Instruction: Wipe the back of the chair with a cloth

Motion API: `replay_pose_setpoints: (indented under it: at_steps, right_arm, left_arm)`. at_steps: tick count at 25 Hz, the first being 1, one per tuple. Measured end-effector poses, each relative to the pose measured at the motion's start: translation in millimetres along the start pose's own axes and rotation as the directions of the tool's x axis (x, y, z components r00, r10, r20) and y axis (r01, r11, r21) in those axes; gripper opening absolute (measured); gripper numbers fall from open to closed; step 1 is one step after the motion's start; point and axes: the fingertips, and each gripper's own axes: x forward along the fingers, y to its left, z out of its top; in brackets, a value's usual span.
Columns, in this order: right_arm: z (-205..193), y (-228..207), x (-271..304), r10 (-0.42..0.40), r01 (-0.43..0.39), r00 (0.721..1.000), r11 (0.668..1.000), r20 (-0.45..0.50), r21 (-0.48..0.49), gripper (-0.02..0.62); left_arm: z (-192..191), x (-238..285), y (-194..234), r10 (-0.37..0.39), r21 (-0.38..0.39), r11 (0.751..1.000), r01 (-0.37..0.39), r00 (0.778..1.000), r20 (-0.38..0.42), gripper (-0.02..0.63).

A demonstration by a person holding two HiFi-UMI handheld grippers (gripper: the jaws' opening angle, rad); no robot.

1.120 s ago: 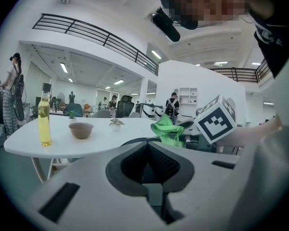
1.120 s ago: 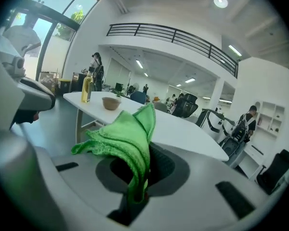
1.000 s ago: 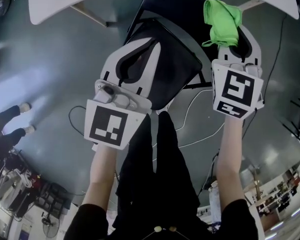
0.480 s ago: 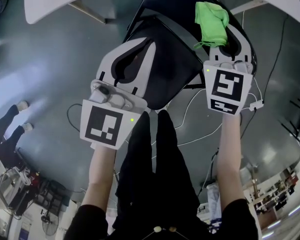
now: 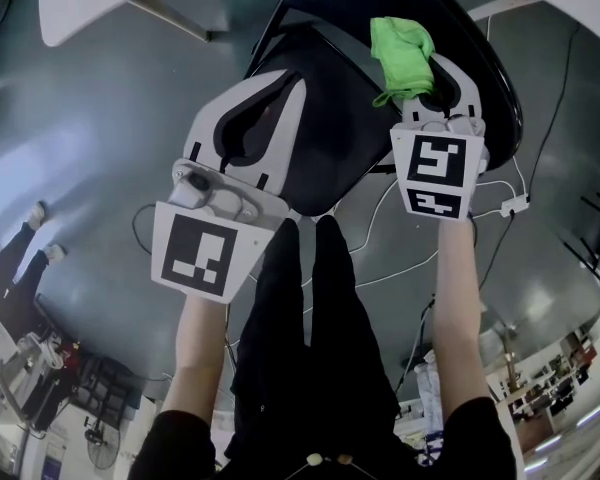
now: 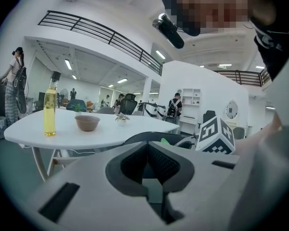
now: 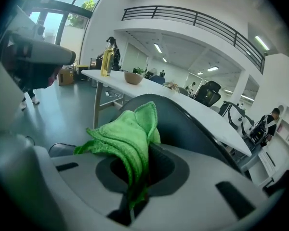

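Over the chair [image 5: 330, 138], right gripper [image 5: 427, 68] pinching green cloth [image 5: 400, 50] — left gripper [image 5: 283, 86] (fingers together, empty) alongside.

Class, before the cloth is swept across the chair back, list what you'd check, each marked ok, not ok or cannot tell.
1. Green cloth clamped in right gripper: ok.
2. Cloth touching the chair back: cannot tell.
3. Left gripper shut, empty, off the cloth: ok.
4. Enough cloth free beyond the jaws to wipe with: ok.
5. White table leaves room beyond the chair: cannot tell.
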Motion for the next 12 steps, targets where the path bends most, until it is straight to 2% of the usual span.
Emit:
replay_pose_setpoints:
  at_steps: [12]
  right_arm:
    - [-58.0, 41.6, 27.2, 0.079, -0.083, 0.988, 0.996, -0.130, -0.026, 0.043]
  left_arm:
    - [-29.5, -10.9, 4.2, 0.010, -0.023, 1.000, -0.011, 0.999, -0.032, 0.006]
